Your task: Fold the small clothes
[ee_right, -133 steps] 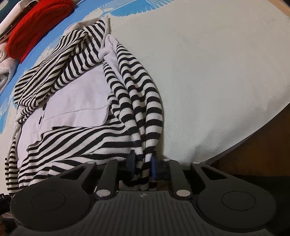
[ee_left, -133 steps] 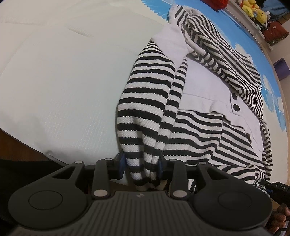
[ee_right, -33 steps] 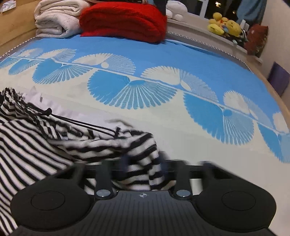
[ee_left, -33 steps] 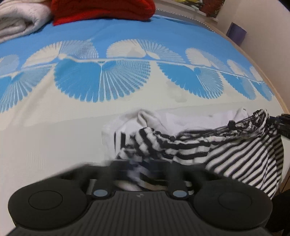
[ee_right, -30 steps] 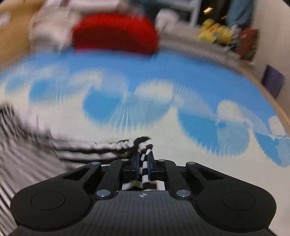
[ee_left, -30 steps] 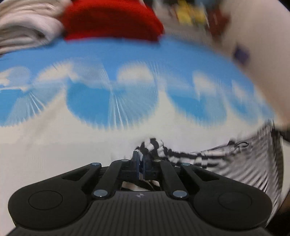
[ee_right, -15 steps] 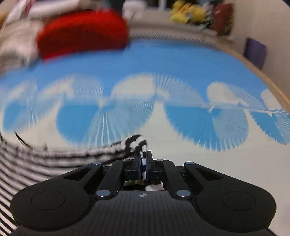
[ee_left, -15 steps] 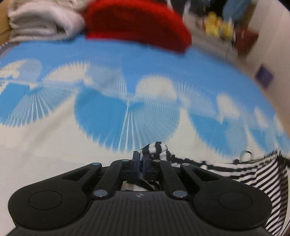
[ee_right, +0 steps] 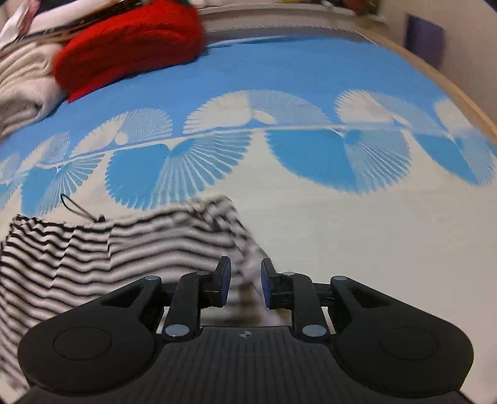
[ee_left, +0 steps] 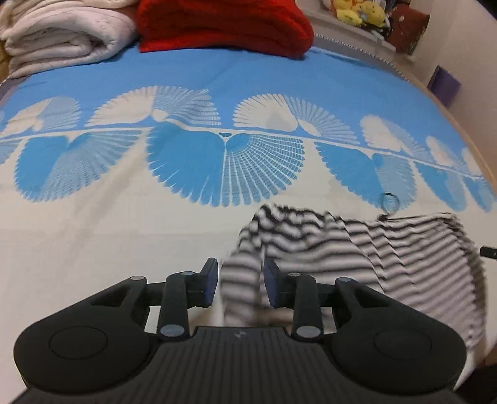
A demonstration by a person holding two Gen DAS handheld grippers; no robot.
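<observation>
A black-and-white striped garment [ee_left: 366, 245] lies on the cream part of the bed cover, blurred by motion. In the left wrist view its left corner [ee_left: 240, 289] hangs loose between the pads of my left gripper [ee_left: 239, 281], whose jaws are opening and stand clear of the cloth. In the right wrist view the garment [ee_right: 124, 248] spreads to the left, and its right corner [ee_right: 245, 264] slips between the pads of my right gripper [ee_right: 243, 281], whose jaws are also opening. A thin black drawstring loop [ee_left: 389, 202] [ee_right: 74, 206] lies at the garment's far edge.
The bed cover [ee_left: 217, 77] is blue with white fan shapes at the back and cream near me. A folded red blanket [ee_left: 223, 25] [ee_right: 130, 40] and a rolled cream blanket [ee_left: 62, 34] lie at the head. Soft toys [ee_left: 357, 12] sit on a ledge; a purple box [ee_left: 444, 87] is at the right.
Both grippers were shut on the striped corners half a second ago; now both have opened and the cloth drops free onto the bed. The garment lies spread out flatter than before.
</observation>
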